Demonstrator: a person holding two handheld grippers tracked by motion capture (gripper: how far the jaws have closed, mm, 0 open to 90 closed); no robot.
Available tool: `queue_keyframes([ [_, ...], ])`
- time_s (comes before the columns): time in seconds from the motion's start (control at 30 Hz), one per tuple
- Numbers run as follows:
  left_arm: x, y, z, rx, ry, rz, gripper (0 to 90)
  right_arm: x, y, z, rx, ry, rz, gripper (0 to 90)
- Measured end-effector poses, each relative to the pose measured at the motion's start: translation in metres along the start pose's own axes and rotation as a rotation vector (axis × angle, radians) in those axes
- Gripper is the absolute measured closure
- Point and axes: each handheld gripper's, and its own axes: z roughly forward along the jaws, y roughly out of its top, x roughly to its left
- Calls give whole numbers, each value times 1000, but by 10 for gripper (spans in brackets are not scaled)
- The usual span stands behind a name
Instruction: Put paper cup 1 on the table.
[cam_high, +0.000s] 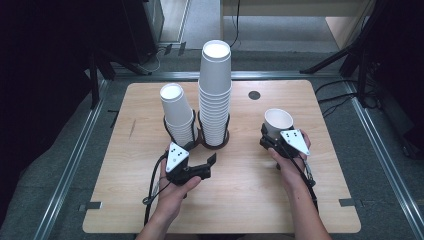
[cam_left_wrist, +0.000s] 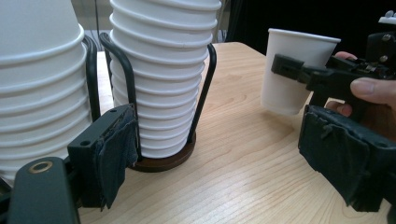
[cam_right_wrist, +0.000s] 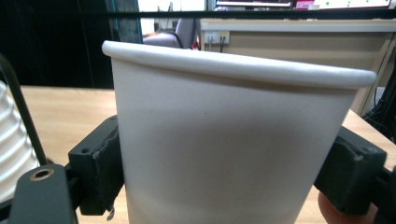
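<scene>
Right hand-held gripper (cam_high: 274, 134) is clasping a single paper cup (cam_high: 278, 121).
Left hand-held gripper (cam_high: 212, 160) is gaping beside the stacked cups (cam_high: 215, 95) on the wooden surface (cam_high: 250, 195).

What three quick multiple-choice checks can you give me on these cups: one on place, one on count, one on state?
1. Where is the single cup?
A. In the right gripper, over the table's right half
B. On top of the tall stack
C. Lying on the floor

2. How many stacks of cups stand in wire holders?
A. One
B. Two
C. Four

3. How does the left gripper stand?
A. Shut on a cup
B. Open, holding nothing
C. Shut on a holder

Answers:
1. A: the right gripper view shows both jaws pressed against the cup's sides.
2. B: the high view shows a short stack and a tall stack side by side.
3. B: the left gripper view shows its jaws wide apart with bare table between them.
</scene>
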Motion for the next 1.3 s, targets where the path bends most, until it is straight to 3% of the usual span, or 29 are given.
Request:
queue_keyframes([
  [0.3, 3, 2, 2, -8, -4, -13, 123, 3, -10, 5, 58, -19, -38, 148],
  [0.67, 4, 0, 4, 1, -5, -22, 123, 4, -13, -1, 67, -33, -34, 139],
  [1.1, 7, 1, 3, -2, 3, -23, 124, 0, -15, -6, 126, -41, -36, 134],
  [1.23, 7, 0, 4, 1, 0, -21, 124, 0, -15, -8, 145, -7, -3, 49],
  [1.3, 6, 0, 5, 2, 2, -18, 124, 0, -14, -9, 180, 14, 10, 0],
])
